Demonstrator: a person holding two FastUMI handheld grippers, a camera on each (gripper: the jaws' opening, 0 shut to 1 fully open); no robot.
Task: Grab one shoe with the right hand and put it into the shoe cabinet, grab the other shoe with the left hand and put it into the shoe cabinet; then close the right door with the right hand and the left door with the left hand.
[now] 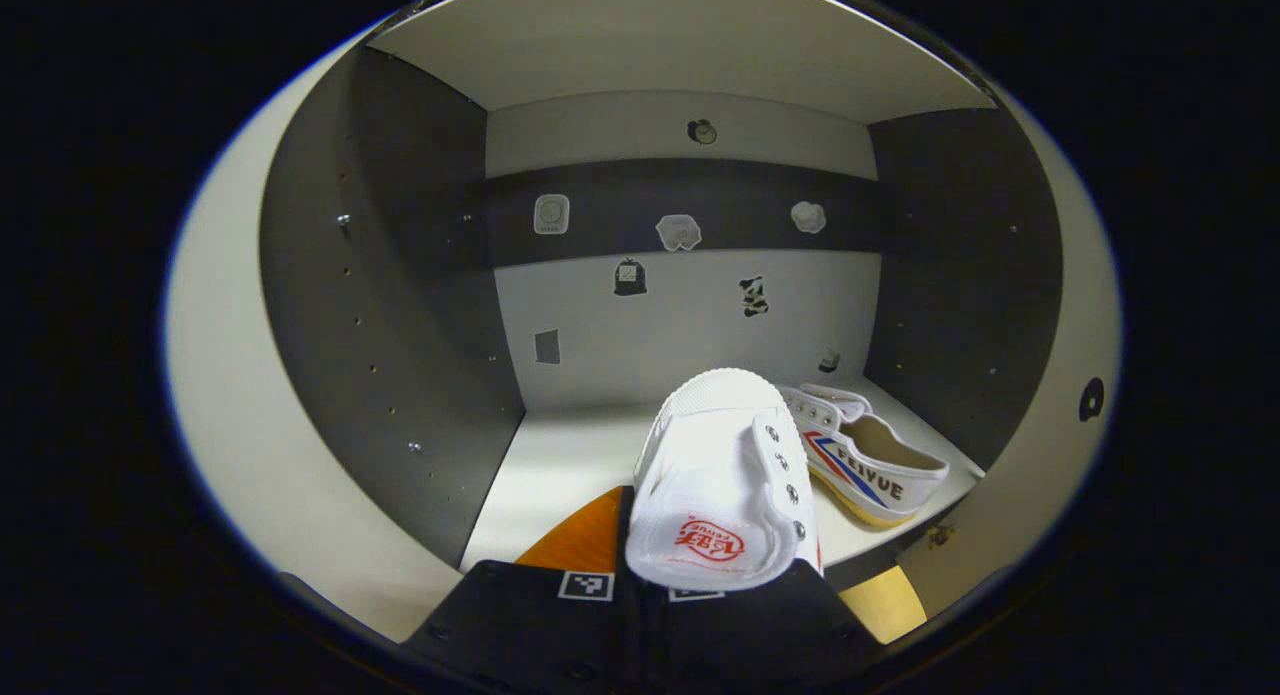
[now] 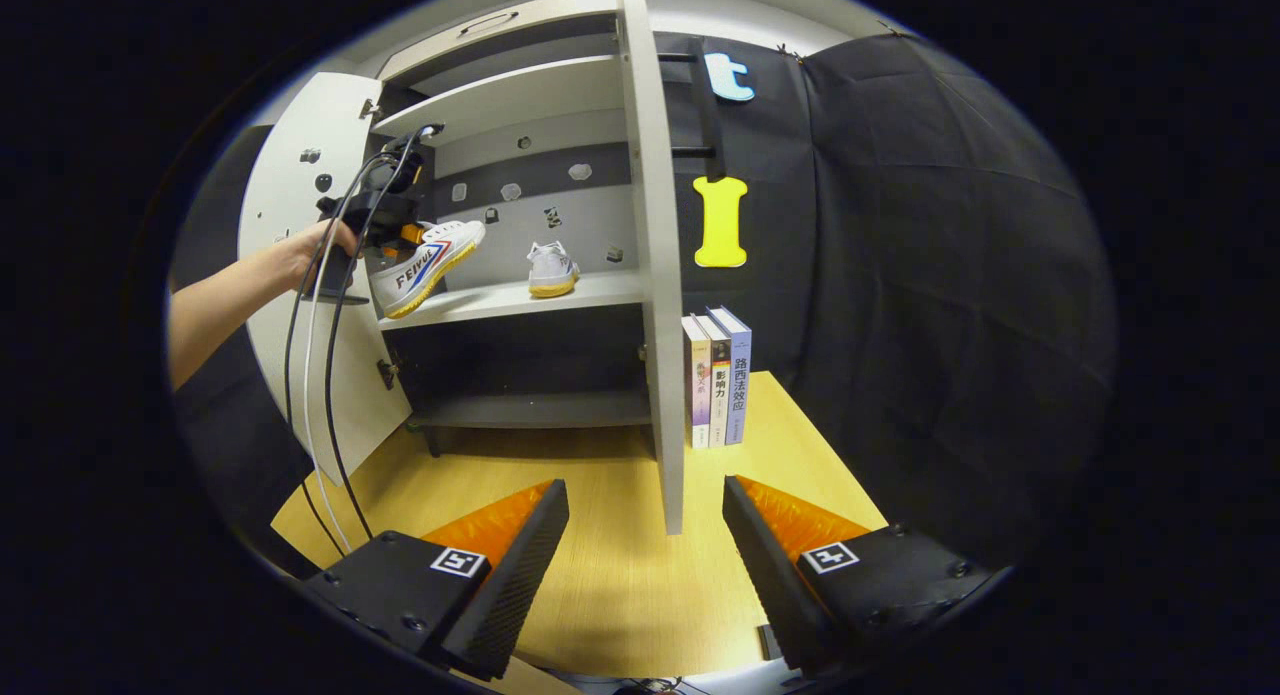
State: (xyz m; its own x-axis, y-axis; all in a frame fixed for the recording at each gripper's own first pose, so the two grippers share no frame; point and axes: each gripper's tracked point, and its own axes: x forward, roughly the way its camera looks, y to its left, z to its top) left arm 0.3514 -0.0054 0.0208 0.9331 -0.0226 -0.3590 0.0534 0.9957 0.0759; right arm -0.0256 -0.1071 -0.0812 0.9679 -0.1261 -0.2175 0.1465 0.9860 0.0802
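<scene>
Up close, the left gripper (image 1: 715, 575) pinches a white shoe (image 1: 722, 480) by its heel end, toe pointing into the shoe cabinet (image 1: 400, 305), with the shoe filling the gap between the fingers. Just right of it, the other shoe (image 1: 868, 457) rests on the shelf (image 1: 560, 455) near the right wall (striped side facing the camera), the two close together but apart. To the left the shelf lies bare as far as the dark side wall, and the back panel carries small stickers.

From farther off, the right gripper view adds what the close one cannot: a hand (image 2: 318, 250) holds the left gripper (image 2: 390, 215) at the cabinet's left edge, its shoe (image 2: 425, 265) tilted toe-up over the shelf's front lip, while the second shoe (image 2: 551, 269) sits toward the right. Both doors stand wide, the left door (image 2: 300, 275) swung outward behind the hand, the right door (image 2: 655, 275) edge-on. The right gripper (image 2: 645, 535) hangs spread and empty over the wooden table (image 2: 620, 595), straight before that door's edge. Three books (image 2: 718, 380) stand upright beside the door.
</scene>
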